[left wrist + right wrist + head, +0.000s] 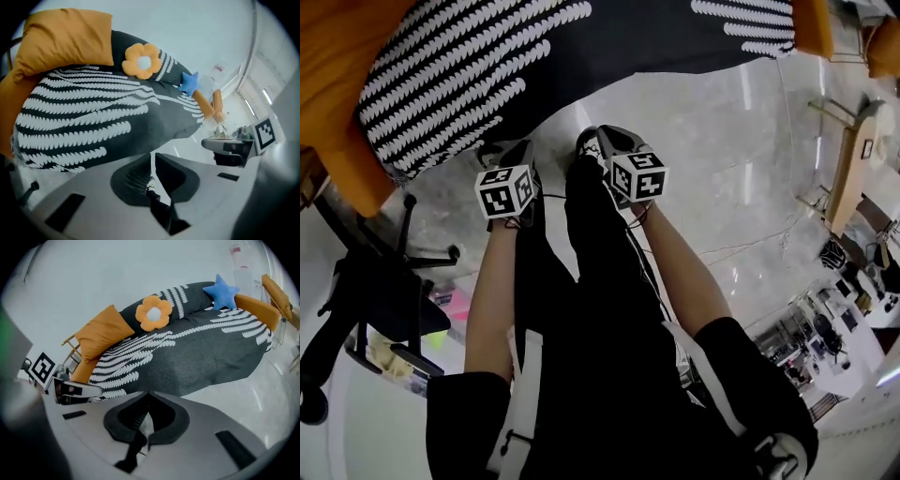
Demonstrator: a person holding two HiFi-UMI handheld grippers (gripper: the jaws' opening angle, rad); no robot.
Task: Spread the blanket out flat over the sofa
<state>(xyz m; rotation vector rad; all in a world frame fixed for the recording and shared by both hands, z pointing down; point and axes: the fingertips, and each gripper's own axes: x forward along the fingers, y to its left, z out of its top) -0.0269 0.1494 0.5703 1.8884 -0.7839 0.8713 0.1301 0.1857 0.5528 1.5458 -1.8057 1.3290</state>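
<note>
The dark blanket (487,66) with white leaf stripes lies draped over the orange sofa (337,103), and its front edge hangs toward the floor. In the gripper views the blanket (93,117) (197,357) covers the seat and back. A flower cushion (153,313), a blue star cushion (224,292) and an orange pillow (103,336) rest on top of it. My left gripper (504,150) (153,157) and right gripper (605,139) (149,394) hover side by side over the floor, just short of the blanket's edge. Both are shut with nothing between the jaws.
A black office chair (366,281) stands on the pale marble floor at the left. Wooden furniture (848,178) and cluttered desks stand at the right. The person's dark legs fill the middle of the head view.
</note>
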